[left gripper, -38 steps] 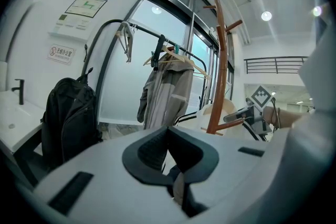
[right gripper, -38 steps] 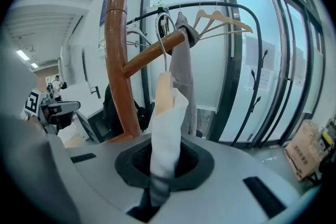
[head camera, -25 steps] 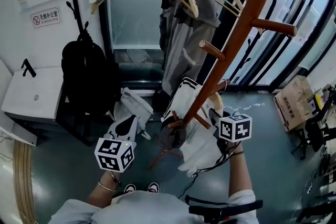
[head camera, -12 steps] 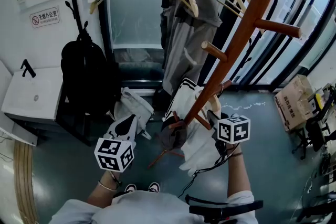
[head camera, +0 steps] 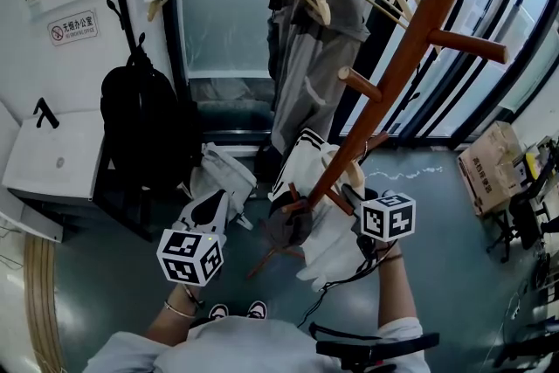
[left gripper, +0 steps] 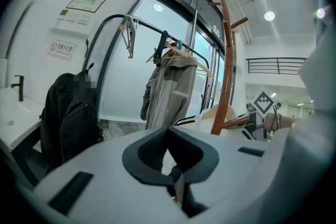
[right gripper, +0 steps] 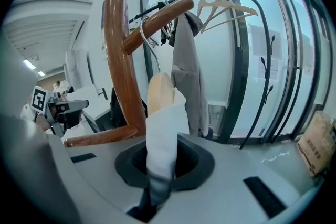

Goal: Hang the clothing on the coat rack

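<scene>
Where the wooden coat rack (head camera: 409, 44) slants across our head view, its pole passes right by the white garment (head camera: 336, 236), which hangs low among the lower pegs, just ahead of us. The garment sits on a pale wooden hanger (right gripper: 158, 93). The hanger's wire hook (right gripper: 143, 34) is up against a peg; we cannot tell whether it rests on it. Right gripper (right gripper: 160, 165): jaws clenched on a fold of the white cloth. Left gripper (left gripper: 170, 157): jaws pressed together, nothing between them, held apart from the rack.

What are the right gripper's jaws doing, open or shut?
Shut: right gripper pinches the white cloth garment covering a pale wooden hanger.
</scene>
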Demonstrator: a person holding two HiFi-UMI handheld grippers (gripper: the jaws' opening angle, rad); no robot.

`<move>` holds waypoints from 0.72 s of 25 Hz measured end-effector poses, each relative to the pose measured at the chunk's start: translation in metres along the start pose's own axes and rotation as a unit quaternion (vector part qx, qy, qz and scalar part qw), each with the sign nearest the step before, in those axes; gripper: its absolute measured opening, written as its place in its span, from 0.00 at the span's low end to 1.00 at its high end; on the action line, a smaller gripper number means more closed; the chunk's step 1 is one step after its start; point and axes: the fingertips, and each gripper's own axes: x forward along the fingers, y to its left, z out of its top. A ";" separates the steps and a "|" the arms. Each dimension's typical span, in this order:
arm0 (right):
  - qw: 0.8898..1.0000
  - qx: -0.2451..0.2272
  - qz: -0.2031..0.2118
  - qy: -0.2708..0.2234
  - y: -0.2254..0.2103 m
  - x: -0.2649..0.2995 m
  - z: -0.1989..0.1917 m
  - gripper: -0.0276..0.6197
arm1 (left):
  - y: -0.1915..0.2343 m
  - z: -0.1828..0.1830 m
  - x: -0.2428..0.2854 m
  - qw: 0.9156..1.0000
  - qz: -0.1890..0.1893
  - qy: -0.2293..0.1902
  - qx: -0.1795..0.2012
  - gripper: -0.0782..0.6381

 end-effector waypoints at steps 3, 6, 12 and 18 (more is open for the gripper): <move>1.000 -0.002 0.010 -0.003 0.001 0.000 -0.001 0.10 | 0.002 0.000 -0.001 1.000 0.002 0.000 -0.001 0.12; 1.000 -0.006 0.022 -0.005 0.004 0.001 -0.003 0.11 | 0.003 -0.001 -0.003 1.000 0.003 0.002 -0.001 0.12; 0.998 -0.001 0.064 -0.014 0.010 0.003 -0.008 0.20 | 0.005 -0.001 -0.003 1.000 0.003 0.001 -0.001 0.12; 0.996 -0.003 0.086 -0.016 0.018 0.001 -0.010 0.25 | 0.002 -0.001 -0.002 1.000 -0.002 0.003 -0.002 0.12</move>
